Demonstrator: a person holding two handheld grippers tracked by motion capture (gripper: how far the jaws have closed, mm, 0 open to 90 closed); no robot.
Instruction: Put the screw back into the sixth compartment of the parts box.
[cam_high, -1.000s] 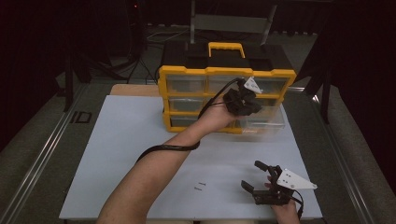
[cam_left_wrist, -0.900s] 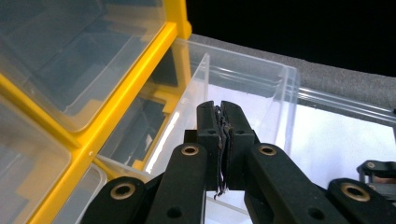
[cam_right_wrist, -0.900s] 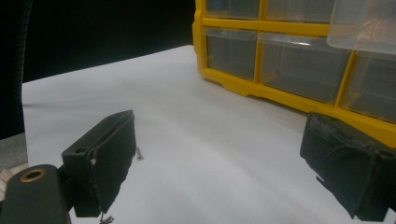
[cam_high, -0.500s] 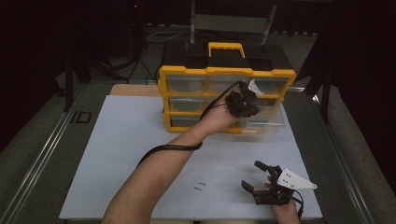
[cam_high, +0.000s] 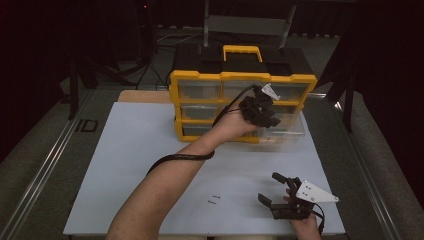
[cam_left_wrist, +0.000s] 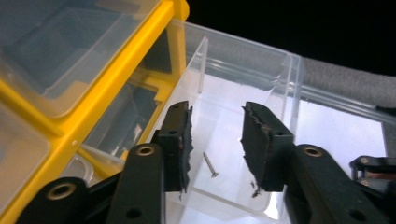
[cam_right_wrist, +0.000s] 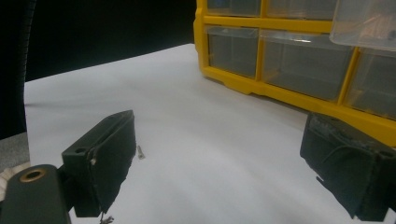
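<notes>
Since a second ago not much has shifted: the left hand-held gripper (cam_high: 265, 107) sits at the same spot over the pulled-out clear drawer (cam_high: 287, 131) at the right side of the yellow organizer (cam_high: 220, 77), but its jaws have just been opening. From its own camera they're now parted a moderate gap with nothing pinched between them, and a small screw (cam_left_wrist: 210, 164) lies loose on the drawer floor right below the gap. Looks to me like a drop-off that just landed.

To finish this step cleanly, I'd say lift the left one straight up and out without clipping the drawer's thin clear walls, since that drawer hangs out pretty far and would likely wobble or slide if bumped. No need to open wider; the screw is already free of the pads.

Meanwhile the right hand-held gripper (cam_high: 280, 192) rests at the near right of the white worktop (cam_high: 125, 165), jaws spread wide, gripping nothing. A couple more screws (cam_high: 215, 199) lie on the worktop just left of it; from its own camera one screw (cam_right_wrist: 139, 152) sits close beside one jaw, though whether it's actually touching the pad I can't really tell from that angle.
</notes>
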